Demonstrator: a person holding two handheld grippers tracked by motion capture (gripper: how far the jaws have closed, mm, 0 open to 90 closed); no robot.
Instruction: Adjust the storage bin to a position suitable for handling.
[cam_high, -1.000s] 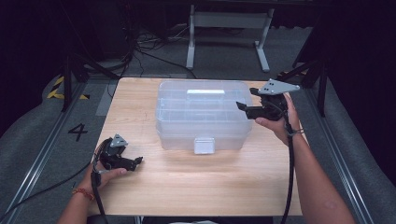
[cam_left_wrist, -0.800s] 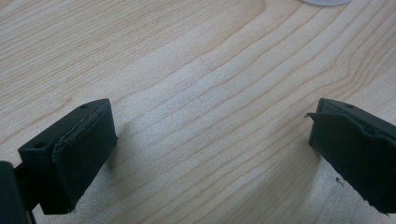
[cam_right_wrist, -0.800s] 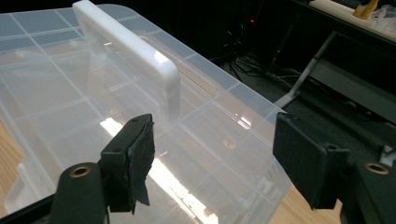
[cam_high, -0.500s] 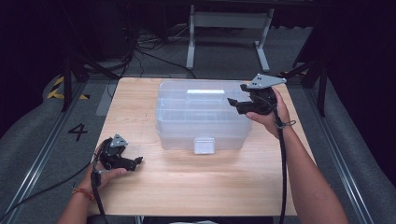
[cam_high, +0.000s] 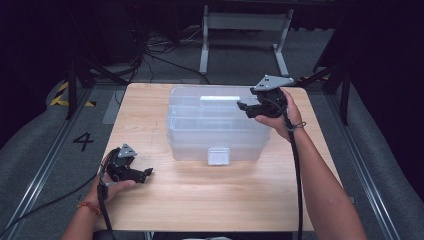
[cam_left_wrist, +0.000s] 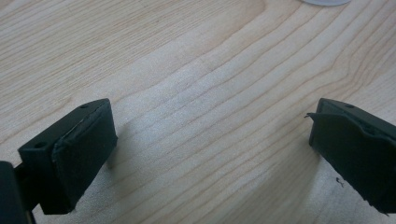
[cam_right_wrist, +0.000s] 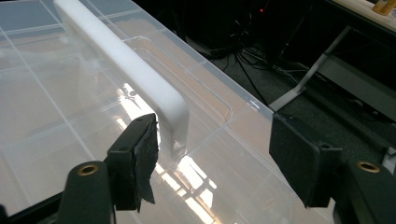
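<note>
right gripper (cam_right_wrist: 212, 161): jaws spread, just been closing, white handle (cam_right_wrist: 126, 70) end between them, untouched | left gripper (cam_left_wrist: 210, 154): jaws spread over bare table (cam_left_wrist: 196, 70)

high view looks down over table (cam_high: 210, 200), gripper views sit close — right shares box (cam_right_wrist: 93, 116)

I see a clear plastic box (cam_high: 215, 125) with a white handle (cam_right_wrist: 135, 70) and a white latch (cam_high: 218, 155), on a pale wood-grain surface (cam_high: 210, 200). My fingers (cam_left_wrist: 79, 154) are black, and the floor grey.
</note>
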